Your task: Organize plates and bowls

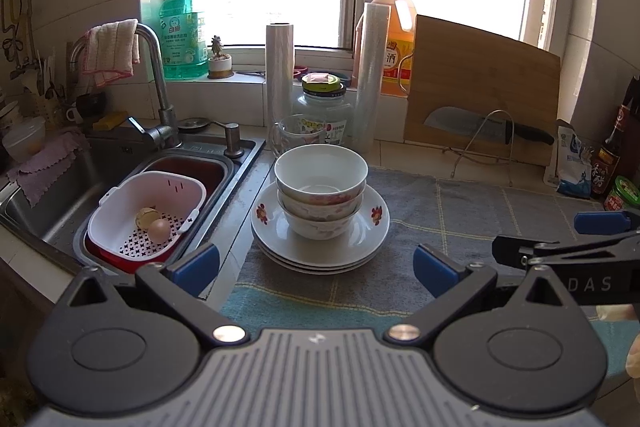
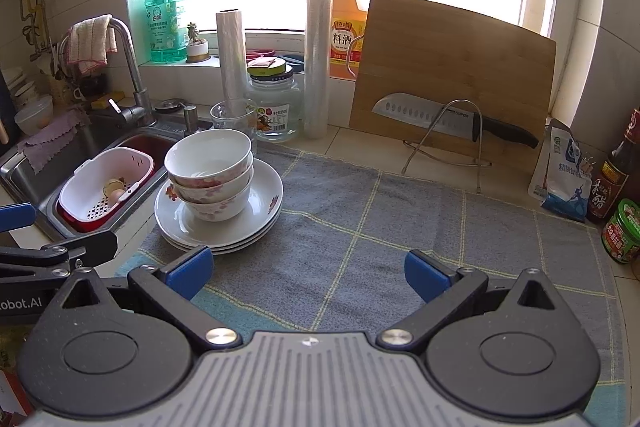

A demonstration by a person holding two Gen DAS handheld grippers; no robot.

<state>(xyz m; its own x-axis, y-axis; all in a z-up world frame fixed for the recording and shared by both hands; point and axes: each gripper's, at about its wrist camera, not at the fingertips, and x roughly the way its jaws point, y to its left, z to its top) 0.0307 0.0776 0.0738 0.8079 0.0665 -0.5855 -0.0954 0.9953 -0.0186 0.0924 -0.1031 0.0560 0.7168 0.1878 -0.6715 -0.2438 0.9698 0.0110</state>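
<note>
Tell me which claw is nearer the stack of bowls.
Left. The left claw is open directly in front of the stack of bowls and plates. The right claw, also open, sits further right over the grey cloth, with the bowls off to its left.

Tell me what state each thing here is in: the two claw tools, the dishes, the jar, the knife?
Left gripper: open, empty.
Right gripper: open, empty.
Bowls: three nested, upright, on the plates.
Plates: stacked on the grey cloth.
Glass jar: lid on.
Knife: resting in a wire rack.
</note>
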